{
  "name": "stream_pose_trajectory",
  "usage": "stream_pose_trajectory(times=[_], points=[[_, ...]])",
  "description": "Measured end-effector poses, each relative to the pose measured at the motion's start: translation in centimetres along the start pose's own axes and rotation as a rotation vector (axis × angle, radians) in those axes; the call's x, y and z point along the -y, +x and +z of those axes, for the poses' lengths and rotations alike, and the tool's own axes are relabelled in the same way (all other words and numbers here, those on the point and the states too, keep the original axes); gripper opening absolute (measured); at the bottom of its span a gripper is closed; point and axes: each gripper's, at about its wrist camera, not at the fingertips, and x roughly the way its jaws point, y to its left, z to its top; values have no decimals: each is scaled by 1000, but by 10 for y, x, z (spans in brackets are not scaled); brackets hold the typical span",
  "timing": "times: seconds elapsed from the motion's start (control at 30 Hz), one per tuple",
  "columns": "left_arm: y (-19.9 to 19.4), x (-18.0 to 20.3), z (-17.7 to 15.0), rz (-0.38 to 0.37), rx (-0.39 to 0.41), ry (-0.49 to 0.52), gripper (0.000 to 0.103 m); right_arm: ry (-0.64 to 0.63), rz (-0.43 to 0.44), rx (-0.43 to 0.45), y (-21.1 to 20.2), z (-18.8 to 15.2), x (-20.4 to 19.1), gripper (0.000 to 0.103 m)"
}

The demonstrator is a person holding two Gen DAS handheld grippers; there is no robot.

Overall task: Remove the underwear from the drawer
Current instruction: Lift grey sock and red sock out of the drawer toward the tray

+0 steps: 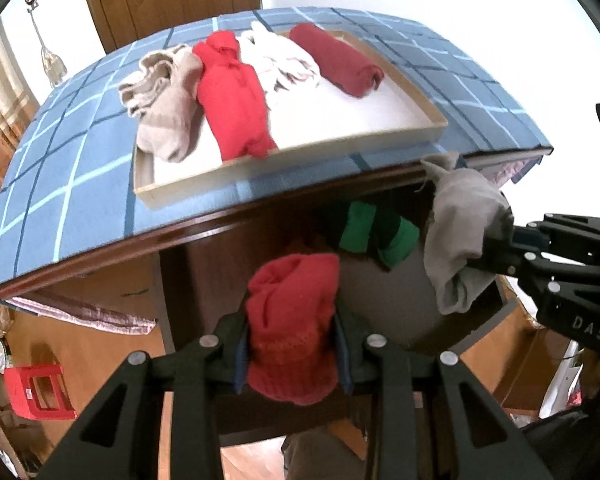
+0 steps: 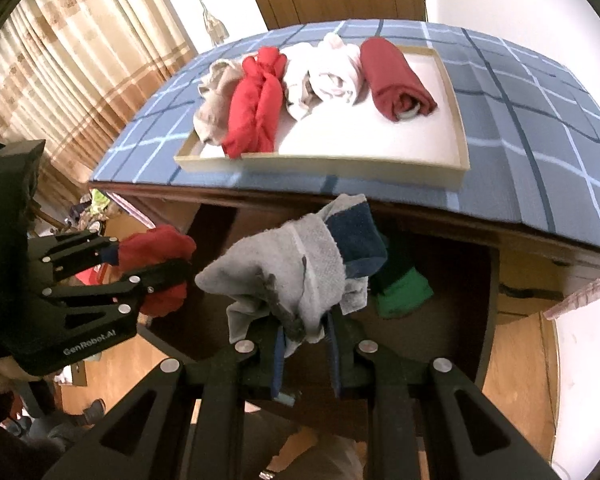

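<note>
My left gripper (image 1: 292, 344) is shut on a rolled red underwear (image 1: 294, 320), held above the open wooden drawer (image 1: 384, 308). The same red roll (image 2: 156, 264) shows at the left of the right wrist view in the left gripper (image 2: 168, 272). My right gripper (image 2: 306, 344) is shut on a grey and navy underwear (image 2: 296, 264), also above the drawer (image 2: 488, 304). That grey piece (image 1: 460, 240) hangs at the right of the left wrist view. A green underwear (image 1: 376, 236) (image 2: 400, 292) still lies at the back of the drawer.
A shallow tray (image 1: 380, 140) (image 2: 332, 164) on the blue checked tabletop (image 1: 80, 168) (image 2: 540, 136) holds several rolled garments: beige (image 1: 164, 100), red (image 1: 232, 96), white (image 1: 280, 60), dark red (image 1: 336, 60). A red stool (image 1: 36, 392) stands on the floor at left. Curtains (image 2: 68, 60) hang beyond.
</note>
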Motion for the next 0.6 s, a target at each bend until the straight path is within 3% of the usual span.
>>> stream_pose_trajectory(times=[0.6], points=[[0, -26, 87, -23, 118, -29, 32, -20, -28, 117, 4, 78, -5, 20]])
